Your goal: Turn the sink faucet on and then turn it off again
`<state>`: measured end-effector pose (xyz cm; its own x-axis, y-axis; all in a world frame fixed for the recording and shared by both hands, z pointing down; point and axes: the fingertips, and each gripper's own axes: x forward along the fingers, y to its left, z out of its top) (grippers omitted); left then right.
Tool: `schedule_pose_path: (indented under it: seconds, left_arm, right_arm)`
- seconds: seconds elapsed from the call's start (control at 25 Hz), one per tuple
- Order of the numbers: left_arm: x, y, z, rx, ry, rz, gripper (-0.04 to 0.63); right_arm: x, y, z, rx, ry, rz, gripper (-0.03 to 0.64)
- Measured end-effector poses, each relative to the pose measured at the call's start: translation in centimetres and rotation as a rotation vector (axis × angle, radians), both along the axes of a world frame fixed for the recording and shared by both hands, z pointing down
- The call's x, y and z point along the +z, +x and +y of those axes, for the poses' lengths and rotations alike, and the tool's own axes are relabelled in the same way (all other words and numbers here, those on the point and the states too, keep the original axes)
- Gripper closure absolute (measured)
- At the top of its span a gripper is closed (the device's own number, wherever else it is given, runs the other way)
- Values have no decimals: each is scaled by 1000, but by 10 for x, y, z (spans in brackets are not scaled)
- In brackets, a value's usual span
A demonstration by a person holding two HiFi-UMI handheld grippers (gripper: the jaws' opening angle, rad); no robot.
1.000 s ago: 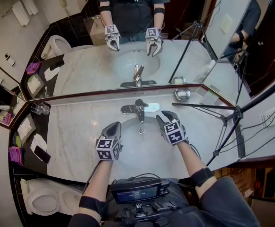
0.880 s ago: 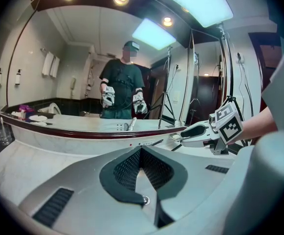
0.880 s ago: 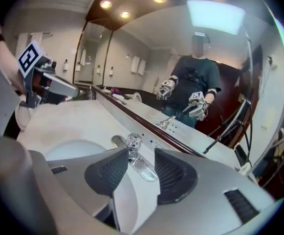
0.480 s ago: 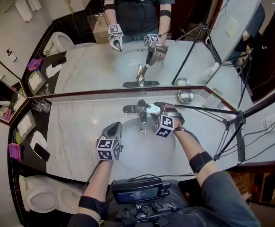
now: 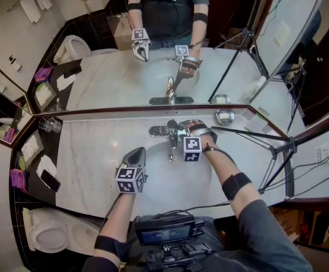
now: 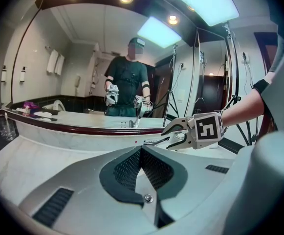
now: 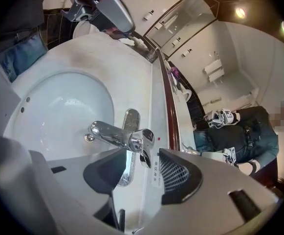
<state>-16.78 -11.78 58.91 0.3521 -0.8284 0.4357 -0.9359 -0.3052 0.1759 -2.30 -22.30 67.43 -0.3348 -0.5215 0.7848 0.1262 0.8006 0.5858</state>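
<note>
At the back of the sink (image 5: 172, 183), hard against the mirror (image 5: 113, 84), stood the faucet (image 5: 170, 135), its spout running out over the basin toward the person. The right gripper (image 5: 180, 130) was much the nearer, angled down at it from the right. Its jaws had just been opening and stood spread, and the right gripper view placed the lever (image 7: 143, 153) in the gap between them, with neither pad seeming to press it. The left gripper (image 5: 137, 151) hung over the basin's near left side, well apart, jaws pressed together on nothing. Only the left gripper view showed the right jaws side-on, one above the lever and one below.
</note>
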Motion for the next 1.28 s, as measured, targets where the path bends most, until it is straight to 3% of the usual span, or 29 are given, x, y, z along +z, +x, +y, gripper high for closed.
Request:
schedule_pose_path:
  seconds: [0.28,0.52,0.76,1.28]
  left_arm:
    - [6,-1,0,-3,-10,-2,595]
    - [6,3,-2,-3,-11,5,595]
    - [10,1,-1,-5,-20,8,595]
    - [9,6,-1,3,-17,13,595]
  right_arm:
    - [7,-1,1,-25,23,32,463]
    - [11,3,3,-26,55,73,463]
    - [14,4,8,1,65,44,463]
    - [34,17,24,30,17,60,457]
